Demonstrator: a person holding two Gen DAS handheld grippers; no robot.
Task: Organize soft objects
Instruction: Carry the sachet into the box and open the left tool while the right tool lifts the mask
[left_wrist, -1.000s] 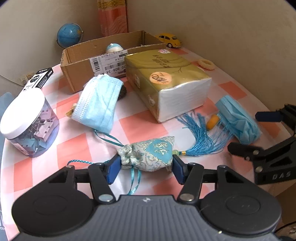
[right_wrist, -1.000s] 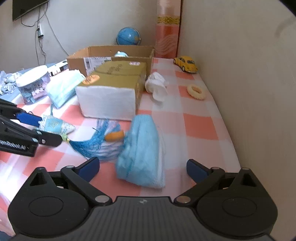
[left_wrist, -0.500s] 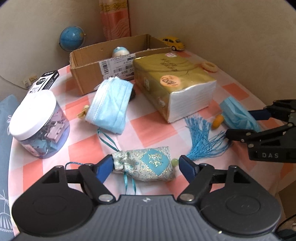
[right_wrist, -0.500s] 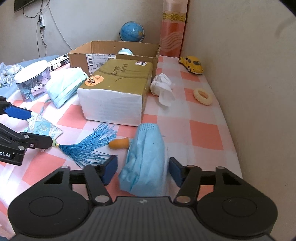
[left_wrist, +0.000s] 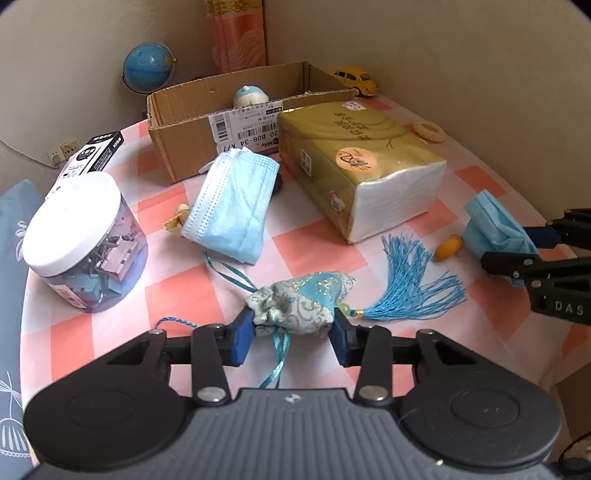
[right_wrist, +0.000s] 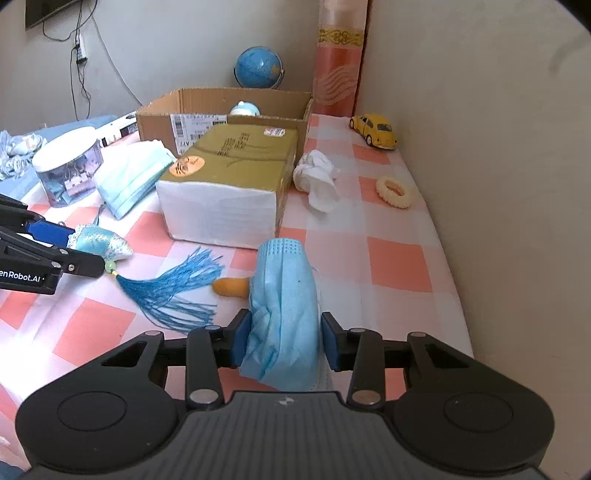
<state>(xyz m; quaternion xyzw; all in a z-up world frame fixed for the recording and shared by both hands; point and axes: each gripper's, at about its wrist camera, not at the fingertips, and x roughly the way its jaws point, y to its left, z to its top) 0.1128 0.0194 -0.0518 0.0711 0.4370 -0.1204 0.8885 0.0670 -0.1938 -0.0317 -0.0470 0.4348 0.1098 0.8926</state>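
A teal and silver sachet (left_wrist: 306, 299) with a blue tassel (left_wrist: 410, 284) lies on the checked tablecloth. My left gripper (left_wrist: 291, 328) is closing, and both blue pads press the bunched sachet. A folded blue face mask (right_wrist: 284, 280) stands squeezed between the pads of my right gripper (right_wrist: 282, 332), whose jaws are also closing. In the left wrist view that mask (left_wrist: 495, 229) and the right gripper (left_wrist: 513, 247) sit at the right edge. A second blue mask (left_wrist: 232, 206) lies flat in front of the cardboard box (left_wrist: 177, 110).
A large tissue pack (left_wrist: 354, 162) sits mid-table, a white-lidded jar (left_wrist: 81, 243) at the left. A small orange piece (right_wrist: 231, 286) lies beside the held mask. Crumpled white cloth (right_wrist: 317, 177), a cream ring (right_wrist: 393, 186) and a yellow toy car (right_wrist: 375, 131) lie near the wall.
The right jaws came in from wide open onto the mask, which is now bunched narrower. The left jaws widened briefly, then closed and squeezed the sachet.
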